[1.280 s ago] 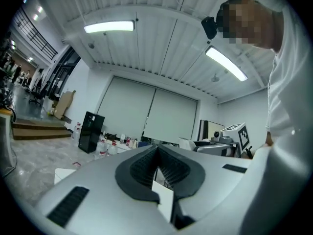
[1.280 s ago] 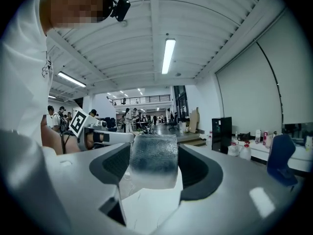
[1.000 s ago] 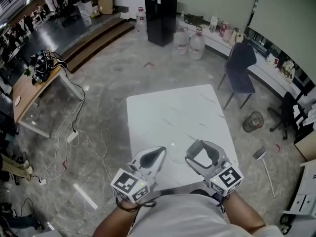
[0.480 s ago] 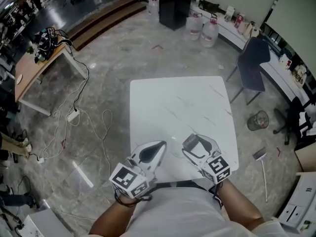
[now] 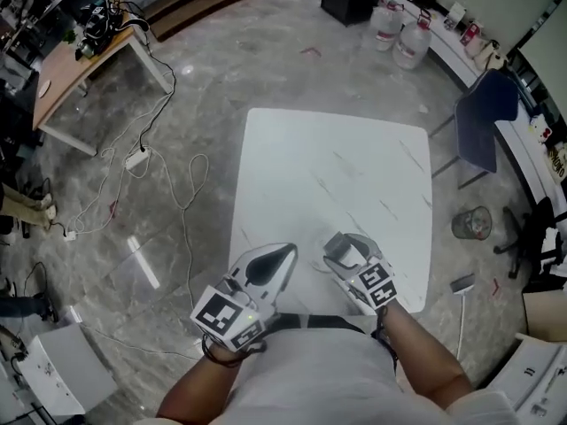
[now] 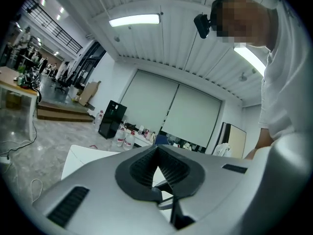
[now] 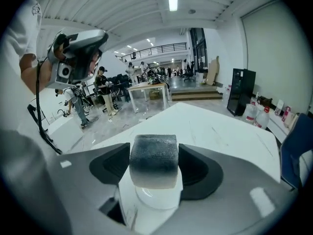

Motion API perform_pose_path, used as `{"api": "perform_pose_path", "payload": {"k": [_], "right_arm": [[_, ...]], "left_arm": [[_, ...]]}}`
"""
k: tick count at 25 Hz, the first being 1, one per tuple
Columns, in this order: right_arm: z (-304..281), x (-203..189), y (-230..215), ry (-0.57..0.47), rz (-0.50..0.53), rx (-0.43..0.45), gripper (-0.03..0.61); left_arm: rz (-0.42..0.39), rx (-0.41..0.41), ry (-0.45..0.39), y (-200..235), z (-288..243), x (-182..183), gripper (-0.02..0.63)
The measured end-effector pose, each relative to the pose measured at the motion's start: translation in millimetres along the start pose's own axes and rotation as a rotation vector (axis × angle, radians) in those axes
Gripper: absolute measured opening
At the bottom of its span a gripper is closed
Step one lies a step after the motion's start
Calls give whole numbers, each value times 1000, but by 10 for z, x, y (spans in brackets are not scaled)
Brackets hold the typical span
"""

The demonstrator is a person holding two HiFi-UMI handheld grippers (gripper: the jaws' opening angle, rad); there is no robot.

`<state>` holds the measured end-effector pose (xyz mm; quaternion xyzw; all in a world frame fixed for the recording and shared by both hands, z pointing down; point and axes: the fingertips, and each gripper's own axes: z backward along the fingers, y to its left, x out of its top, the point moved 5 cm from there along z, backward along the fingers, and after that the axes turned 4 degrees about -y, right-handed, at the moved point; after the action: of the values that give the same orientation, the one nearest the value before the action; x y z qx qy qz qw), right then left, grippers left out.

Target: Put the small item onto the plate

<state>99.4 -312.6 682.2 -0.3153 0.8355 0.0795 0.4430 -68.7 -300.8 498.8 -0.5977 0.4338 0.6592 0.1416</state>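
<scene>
So the step in hand looks like the carry or set-down of the small item. The right hand-held gripper (image 5: 344,253) is pinching a small dark-grey block (image 7: 153,159), with a dark pad against each side of it and the block sitting square between the jaws. It's low over the near end of the white tabletop (image 5: 337,166), right in front of the person.

Directly under the block, in the right gripper view, there's a white rounded shape (image 7: 154,199). That could be the plate, but I honestly can't tell. The head view doesn't show a plate anywhere on the tabletop, and the gripper covers that spot.

The left hand-held gripper (image 6: 157,150) is pressed together with nothing in it. It's beside the right one and tipped up toward the ceiling, so it isn't doing much.

My guess at the next move: if that white thing is the plate, lower the block until it rests on it, spread the jaws and lift straight up so the block doesn't get dragged off. If it isn't, the plate has to be found first.
</scene>
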Motion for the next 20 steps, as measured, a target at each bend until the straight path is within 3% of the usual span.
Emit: {"api": "perform_pose_path", "payload": {"k": [6, 20], "right_arm": [[-430, -396, -86, 125, 4, 48, 301], [-1095, -923, -215, 333, 35, 55, 301]], "left_arm": [[40, 51, 3, 167, -3, -144, 5], [92, 107, 27, 385, 130, -413, 5]]}}
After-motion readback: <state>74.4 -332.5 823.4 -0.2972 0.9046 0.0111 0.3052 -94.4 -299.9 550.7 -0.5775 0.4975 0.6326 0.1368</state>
